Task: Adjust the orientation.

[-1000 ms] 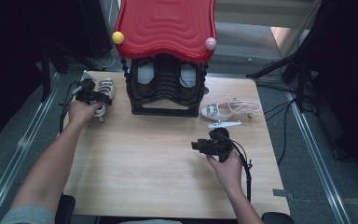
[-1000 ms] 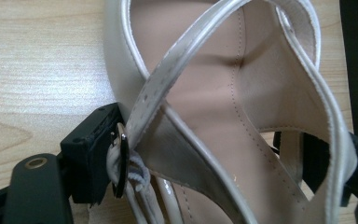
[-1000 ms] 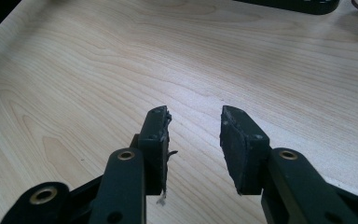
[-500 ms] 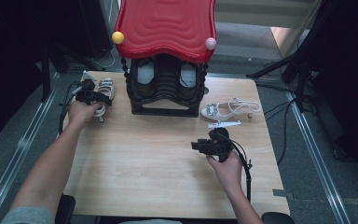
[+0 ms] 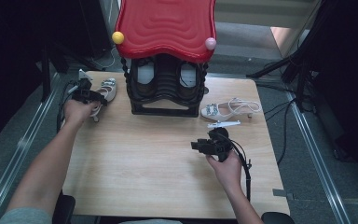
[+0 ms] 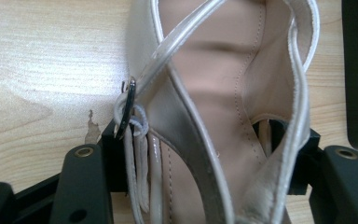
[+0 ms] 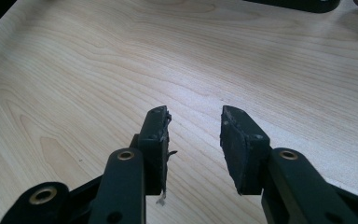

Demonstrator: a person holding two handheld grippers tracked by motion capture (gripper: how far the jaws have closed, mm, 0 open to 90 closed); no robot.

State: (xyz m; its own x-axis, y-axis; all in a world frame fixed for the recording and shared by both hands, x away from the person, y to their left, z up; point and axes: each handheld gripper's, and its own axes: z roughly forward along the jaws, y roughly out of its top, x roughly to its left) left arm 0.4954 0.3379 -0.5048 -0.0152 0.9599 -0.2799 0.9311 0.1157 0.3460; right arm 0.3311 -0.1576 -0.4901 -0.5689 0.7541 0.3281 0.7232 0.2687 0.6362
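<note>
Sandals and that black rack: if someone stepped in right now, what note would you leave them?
Left hand-held gripper: jaws have just been closing around the heel end of the beige sandal at the table's far left; firm grip not certain.
Right hand-held gripper: open, empty, over bare wood.
Second sandal lies right of the shoe rack.
Done: left sandal reached. Rack already holds shoes.
Left, probably: lift this sandal to the rack, then the other.

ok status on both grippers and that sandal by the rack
Left gripper jaws just closing around the left sandal, heel end between them. Right gripper open, holding nothing, over bare table. Nothing in the way.
</note>
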